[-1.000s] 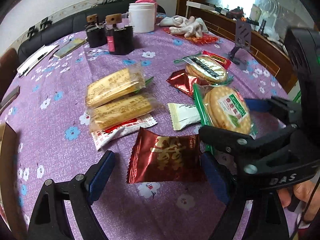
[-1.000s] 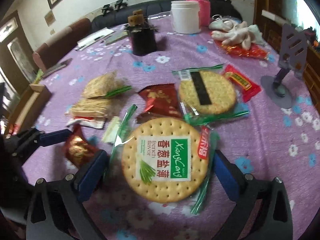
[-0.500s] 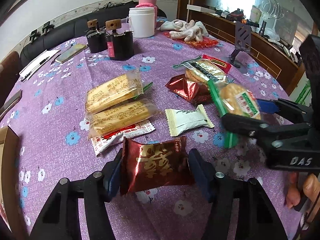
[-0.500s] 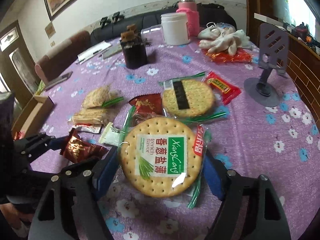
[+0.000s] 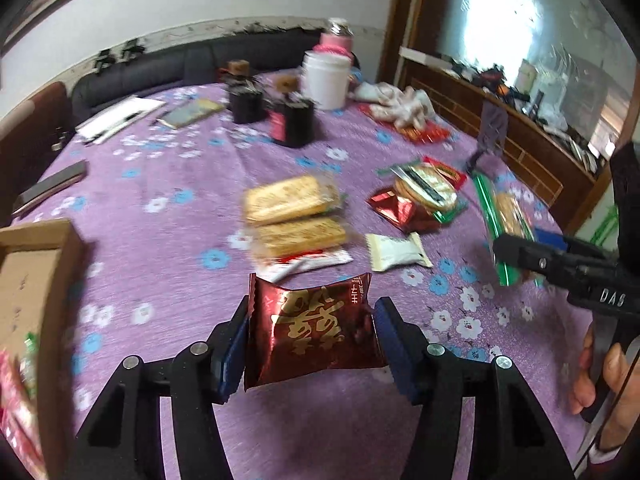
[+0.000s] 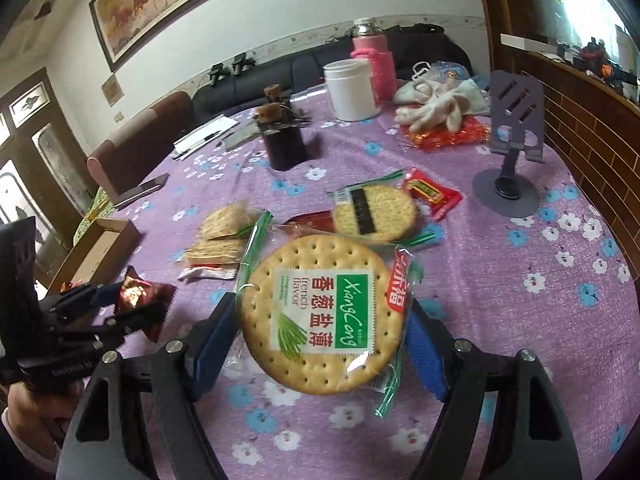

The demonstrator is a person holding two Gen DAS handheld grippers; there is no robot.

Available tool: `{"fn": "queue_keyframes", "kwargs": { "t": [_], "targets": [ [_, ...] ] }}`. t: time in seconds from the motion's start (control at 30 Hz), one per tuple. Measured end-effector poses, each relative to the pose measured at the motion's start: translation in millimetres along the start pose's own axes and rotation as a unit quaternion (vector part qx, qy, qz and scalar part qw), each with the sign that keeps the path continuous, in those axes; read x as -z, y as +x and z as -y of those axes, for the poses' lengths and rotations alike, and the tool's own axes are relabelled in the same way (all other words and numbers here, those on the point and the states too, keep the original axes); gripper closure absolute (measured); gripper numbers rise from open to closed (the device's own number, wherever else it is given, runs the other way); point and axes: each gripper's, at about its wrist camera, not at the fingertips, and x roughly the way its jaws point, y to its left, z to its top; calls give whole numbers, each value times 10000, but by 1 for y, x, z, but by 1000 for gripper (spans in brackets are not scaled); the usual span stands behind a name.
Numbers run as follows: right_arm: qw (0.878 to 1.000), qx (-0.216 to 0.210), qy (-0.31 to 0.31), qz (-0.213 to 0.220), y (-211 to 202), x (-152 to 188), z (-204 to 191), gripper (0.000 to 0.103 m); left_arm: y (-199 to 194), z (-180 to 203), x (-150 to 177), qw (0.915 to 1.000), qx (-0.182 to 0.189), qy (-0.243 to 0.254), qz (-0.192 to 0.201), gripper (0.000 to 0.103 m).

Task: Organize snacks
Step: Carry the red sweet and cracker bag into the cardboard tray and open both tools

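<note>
1. My right gripper [image 6: 320, 348] is clamped across the big round cracker pack [image 6: 320, 316], pads on opposite edges of the disc, and the pack rides tilted above the purple flowered tablecloth [image 6: 500, 320]. I judge it light but brittle: a thin dry biscuit in loose clear film, so an edge grip suits it and a harder squeeze could snap it. The film looks slick, with green crimped ends hanging free.

2. The cardboard box [image 5: 32, 280] sits at the table's left edge, matte, stiff-walled and open-topped. I take it for the likely drop spot, though that is my guess.

3. My left gripper [image 5: 310, 344] is closed on the dark red foil snack packet [image 5: 312, 332], pads pressing its two short sides, and it hangs clear of the cloth. It is puffy, glossy, gold-printed and crinkled; I expect it to be very light, soft and forgiving, yet slippery foil may slide if I tilt it.

4. Left on the table: two oblong biscuit packs [image 5: 292, 216], another round cracker [image 6: 374, 212], and a small white sachet [image 5: 396, 252].
</note>
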Motion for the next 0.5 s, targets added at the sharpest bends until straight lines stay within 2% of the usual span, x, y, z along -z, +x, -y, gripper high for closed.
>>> {"fn": "queue_keyframes", "kwargs": {
  "t": [0.23, 0.5],
  "targets": [
    [9990, -287, -339, 14, -2, -1, -43, 25, -43, -43, 9, 9970, -445, -522, 359, 40],
    [9942, -708, -811, -50, 6, -2, -109, 25, -79, -111, 36, 9870, -1019, -1147, 483, 40]
  ]
}}
